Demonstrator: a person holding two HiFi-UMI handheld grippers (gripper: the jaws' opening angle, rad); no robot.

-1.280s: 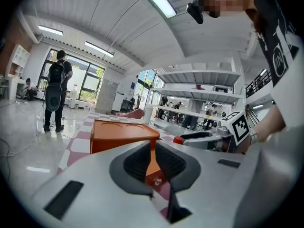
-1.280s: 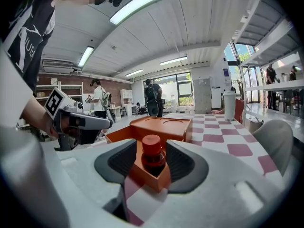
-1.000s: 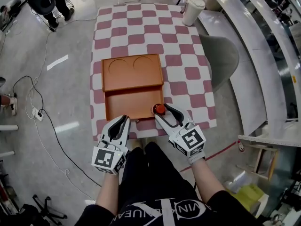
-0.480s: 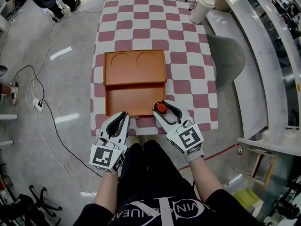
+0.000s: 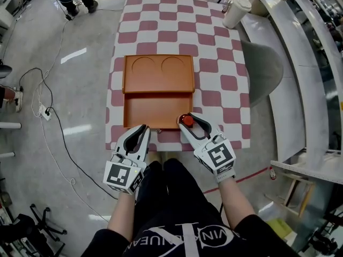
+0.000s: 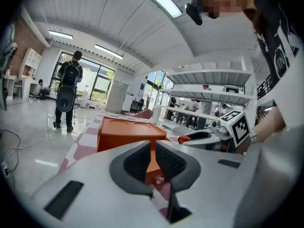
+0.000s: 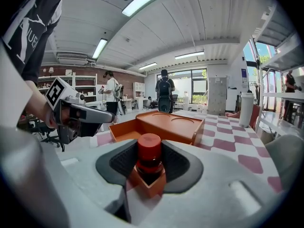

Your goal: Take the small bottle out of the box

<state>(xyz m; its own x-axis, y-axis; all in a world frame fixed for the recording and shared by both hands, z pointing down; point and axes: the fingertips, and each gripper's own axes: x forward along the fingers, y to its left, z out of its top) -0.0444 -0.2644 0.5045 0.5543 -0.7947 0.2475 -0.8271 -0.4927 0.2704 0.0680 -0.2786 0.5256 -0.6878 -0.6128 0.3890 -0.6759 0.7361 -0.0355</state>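
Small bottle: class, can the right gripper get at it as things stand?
Likely yes: the box lies open, and the right gripper, jaws just now closing, flanks the small bottle, pads seemingly touching it.

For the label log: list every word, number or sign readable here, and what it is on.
"VIN": shirt, head view, rest of the print cut off.
"UEA": same shirt, partly hidden.
Left cube, right cube: square patterns only, no words.
Nothing else is readable.
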